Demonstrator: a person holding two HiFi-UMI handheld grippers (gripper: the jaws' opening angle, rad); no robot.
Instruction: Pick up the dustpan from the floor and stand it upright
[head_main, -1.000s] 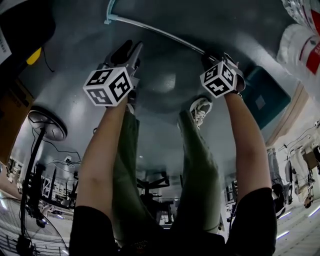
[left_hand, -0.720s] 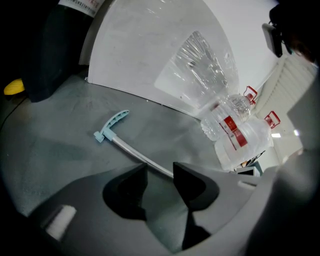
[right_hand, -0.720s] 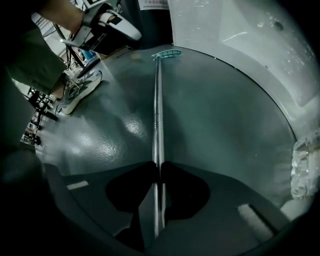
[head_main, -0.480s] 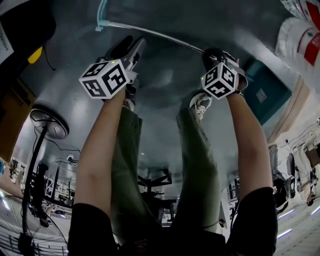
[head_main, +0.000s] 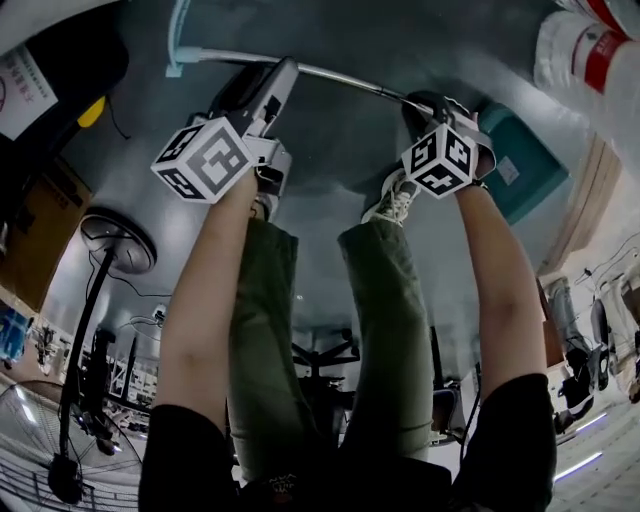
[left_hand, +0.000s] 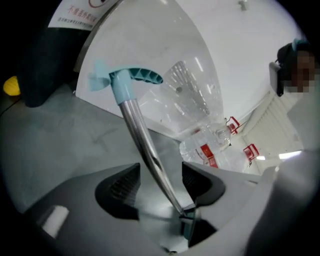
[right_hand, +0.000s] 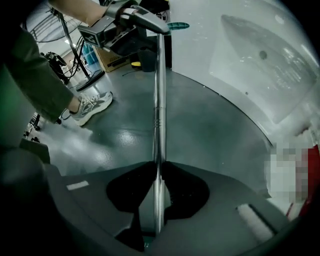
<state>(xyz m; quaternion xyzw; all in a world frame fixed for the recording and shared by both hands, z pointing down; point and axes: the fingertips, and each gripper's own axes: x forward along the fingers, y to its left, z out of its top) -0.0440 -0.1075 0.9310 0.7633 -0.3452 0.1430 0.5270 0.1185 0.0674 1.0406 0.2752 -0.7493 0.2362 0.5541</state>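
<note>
The dustpan has a shiny metal pole (head_main: 320, 72) with a pale teal handle (head_main: 178, 45) at one end and a teal pan (head_main: 520, 170) at the other. My right gripper (head_main: 425, 105) is shut on the pole (right_hand: 159, 125) near the pan, its pads (right_hand: 172, 175) pressing from both sides. My left gripper (head_main: 268, 88) is further up the pole. Its jaws are opening and stand wide, with the pole (left_hand: 145, 145) running between them and clear of both pads (left_hand: 122, 185). The handle (left_hand: 125, 82) shows ahead of the left gripper (left_hand: 161, 170).
Large water bottles (head_main: 590, 60) with red labels stand at the right, and a white basin (left_hand: 165, 65) lies ahead. A fan stand (head_main: 115, 240) and a cardboard box (head_main: 30, 230) are at the left. The person's shoe (right_hand: 90, 107) rests on the grey floor.
Both grippers have risen and the pole has come up with them. Its handle end has swung left in the picture. The left gripper has moved up to the pole.
</note>
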